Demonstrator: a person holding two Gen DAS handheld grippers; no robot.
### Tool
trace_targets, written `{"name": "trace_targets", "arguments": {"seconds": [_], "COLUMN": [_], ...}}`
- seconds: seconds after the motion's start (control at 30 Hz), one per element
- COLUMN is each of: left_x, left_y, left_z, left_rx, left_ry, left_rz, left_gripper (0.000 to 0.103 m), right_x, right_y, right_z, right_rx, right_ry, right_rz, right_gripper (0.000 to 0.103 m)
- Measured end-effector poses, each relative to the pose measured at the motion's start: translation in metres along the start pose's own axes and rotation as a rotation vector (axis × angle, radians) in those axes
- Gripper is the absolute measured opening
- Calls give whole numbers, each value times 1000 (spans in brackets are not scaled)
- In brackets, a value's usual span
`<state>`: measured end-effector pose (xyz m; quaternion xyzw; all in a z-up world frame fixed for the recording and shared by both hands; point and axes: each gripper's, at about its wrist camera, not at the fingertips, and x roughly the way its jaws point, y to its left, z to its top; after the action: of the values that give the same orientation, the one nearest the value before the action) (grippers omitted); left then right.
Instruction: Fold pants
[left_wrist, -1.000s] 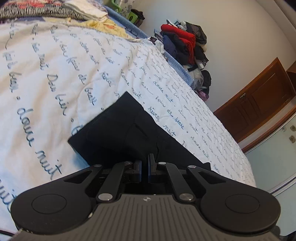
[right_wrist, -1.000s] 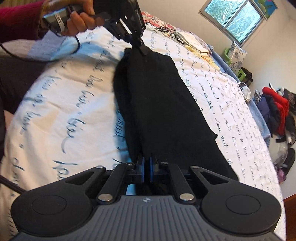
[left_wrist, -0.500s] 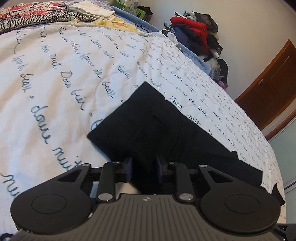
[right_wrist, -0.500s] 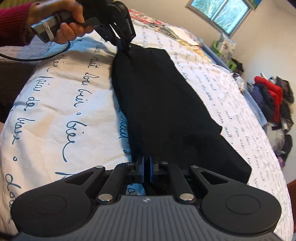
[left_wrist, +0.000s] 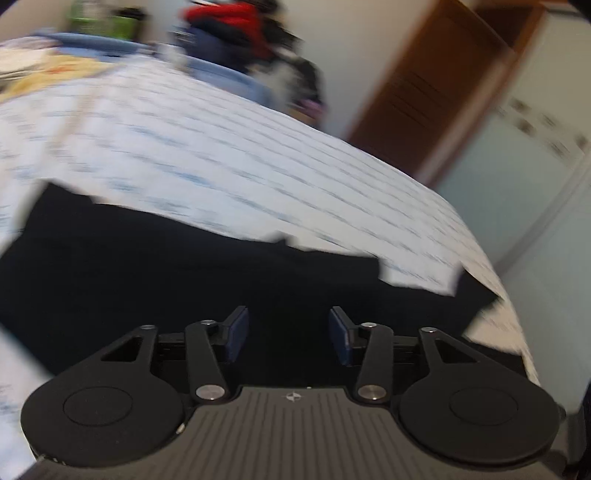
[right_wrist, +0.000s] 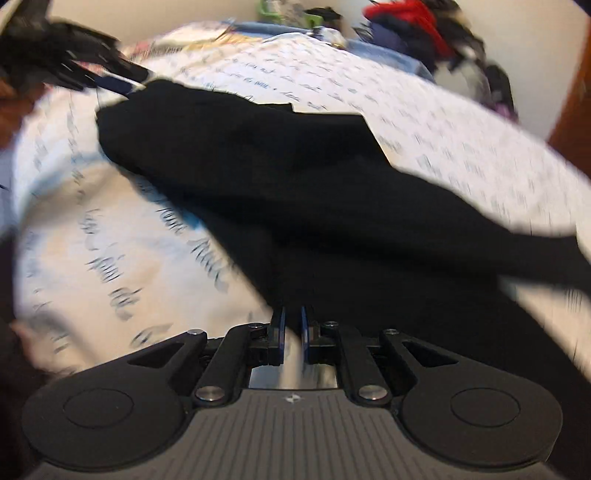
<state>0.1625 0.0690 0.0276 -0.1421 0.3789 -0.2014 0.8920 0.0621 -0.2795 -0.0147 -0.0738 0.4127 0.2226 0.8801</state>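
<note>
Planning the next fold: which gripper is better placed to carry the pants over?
Probably the right gripper: its jaws are nearly closed at the edge of the black pants. The left gripper is open, holding nothing.

One pair of black pants lies on one bed. Two tools show: the left tool and the right tool. One heap of clothes and one wooden door stand behind.

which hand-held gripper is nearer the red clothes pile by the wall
Left, as far as the blur lets me judge. The left gripper is open over the pants' far end, toward the red pile; the right gripper is at the near end.
</note>
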Motion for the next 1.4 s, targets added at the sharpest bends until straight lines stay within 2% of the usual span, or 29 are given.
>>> {"name": "trace_targets", "arguments": {"seconds": [0.07,0.13,0.23,0.27,0.33,0.37,0.4,0.43,0.47,0.5,0.67,0.8,0.97,1.03,1.07,1.1,1.13,1.2,1.33,1.4], "left_x": [32,59,88,95,110,115,120,124,125,127,136,143,146,148,148,149,149,149,149,148], "left_y": [-36,-67,-105,-114,-127,-131,-133,-136,-136,-139,-145,-147,-152,-155,-156,-158,-159,-160,-161,-161], "left_z": [-7,-14,-25,-28,-34,-37,-38,-39,-40,-41,-45,-46,-47,-48,-49,-50,-51,-52,-53,-54], "left_rx": [78,163,296,328,364,367,370,377,384,396,453,467,488,491,491,495,500,508,511,512], "left_ry": [74,137,171,176,199,208,217,225,229,228,211,199,197,195,194,192,187,181,169,164], "left_rz": [-118,-222,-262,-264,-270,-277,-284,-285,-275,-258,-194,-150,-165,-162,-155,-151,-152,-153,-148,-153], "left_gripper": [56,61,70,71,71,71,71,71,71,71,71,71,71,69,67,67,66,58,29,23], "right_x": [-25,-45,-60,-60,-56,-50,-42,-33,-23,-14,35,65,86,85,84,81,78,71,50,37], "right_y": [-16,-39,-80,-95,-131,-149,-164,-179,-191,-202,-243,-266,-276,-275,-276,-279,-281,-282,-281,-281], "right_z": [-8,-11,-1,5,20,28,36,46,55,63,92,96,103,104,102,99,96,89,74,64], "right_rx": [107,202,327,377,495,548,593,629,654,670,728,809,822,808,817,838,859,887,928,960], "right_ry": [-54,-128,-222,-251,-304,-316,-316,-308,-296,-294,-235,-182,-140,-154,-165,-182,-199,-228,-328,-372], "right_rz": [-18,-75,-246,-282,-293,-298,-322,-355,-397,-431,-555,-585,-636,-648,-644,-627,-606,-587,-533,-508], "right_gripper": [9,9,9,10,11,17,32,42,61,67,66,66,64,51,33,24,21,12,10,10]}}
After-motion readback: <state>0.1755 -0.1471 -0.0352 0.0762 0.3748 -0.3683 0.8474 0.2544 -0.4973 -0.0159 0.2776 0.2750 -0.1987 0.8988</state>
